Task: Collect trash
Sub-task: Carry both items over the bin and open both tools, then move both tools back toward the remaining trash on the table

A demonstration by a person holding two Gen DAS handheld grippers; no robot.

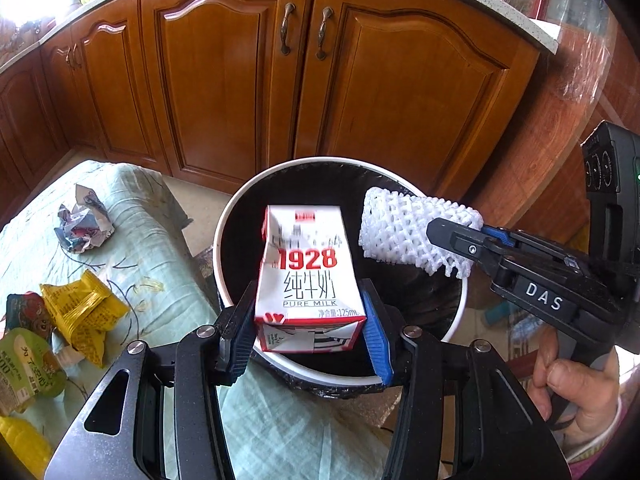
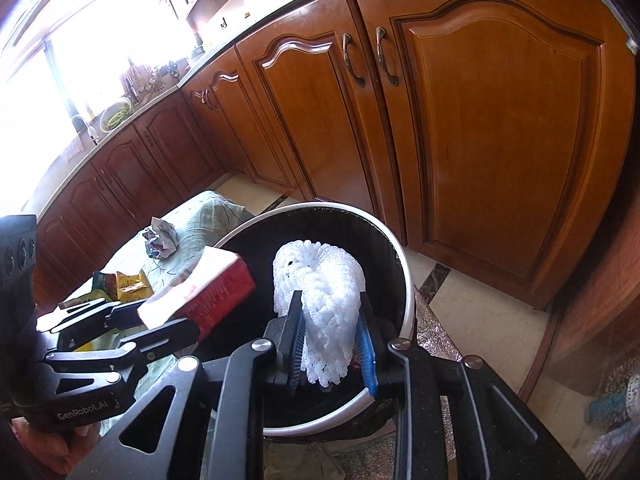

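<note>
In the left wrist view, a crumpled paper ball (image 1: 85, 223) and yellow snack wrappers (image 1: 82, 316) are seen at left on a pale green cloth (image 1: 168, 280). At centre, a 1928 pure milk carton (image 1: 310, 276) is clamped between the pads of the left gripper (image 1: 310, 330), above the black-lined trash bin (image 1: 222, 224). At right, a white foam fruit net (image 1: 412, 236) is seen between the fingers of the right gripper (image 2: 330, 338), also over the bin; whether the pads press it cannot be told
</note>
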